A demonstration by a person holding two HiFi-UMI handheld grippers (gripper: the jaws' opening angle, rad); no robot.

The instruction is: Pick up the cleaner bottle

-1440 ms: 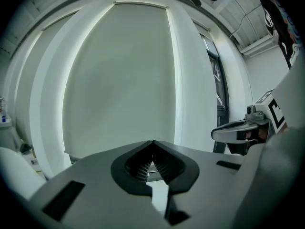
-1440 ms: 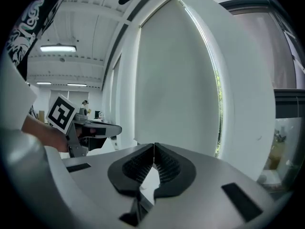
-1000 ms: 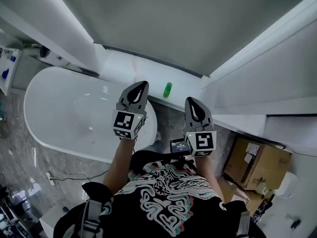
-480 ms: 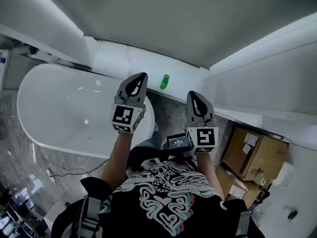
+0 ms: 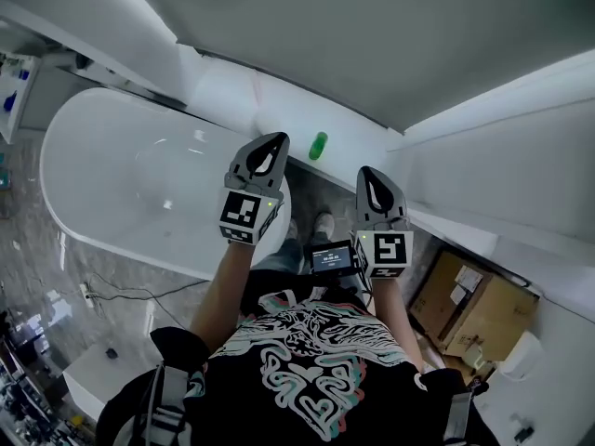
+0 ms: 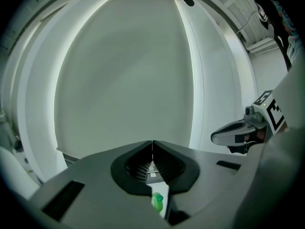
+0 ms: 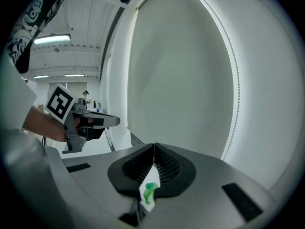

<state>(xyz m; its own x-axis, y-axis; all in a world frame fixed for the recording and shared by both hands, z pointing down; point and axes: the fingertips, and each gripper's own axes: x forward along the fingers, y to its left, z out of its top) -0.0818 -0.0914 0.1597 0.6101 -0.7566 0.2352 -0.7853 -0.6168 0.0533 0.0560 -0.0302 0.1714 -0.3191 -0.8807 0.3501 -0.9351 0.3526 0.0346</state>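
the task has hardly begun: the bottle (image 5: 318, 145), small and green, stands upright on the white ledge (image 5: 270, 110) that runs along the foot of the wall, just past the end of the tub (image 5: 121, 184), and nothing touches it. the left hand-held gripper (image 5: 276, 140) is held out in front of the person with its jaws pressed together and nothing between them; its own view shows the two pads meeting in a thin line, and the bottle (image 6: 157, 202) only far off, through the gap below the tips. the right hand-held gripper (image 5: 370, 171) is likewise closed on nothing, side by side with the left one and apart from it, and its view too catches the bottle (image 7: 149, 191) as a small green shape well beyond the pads. in the head view the left tips sit nearer the bottle than the right ones, though height may make them look closer than they are. what is left, by my reckoning, is all of the work: bring one gripper down to the ledge, part its jaws, set them around the bottle, close and lift. which gripper will take it cannot be told from here
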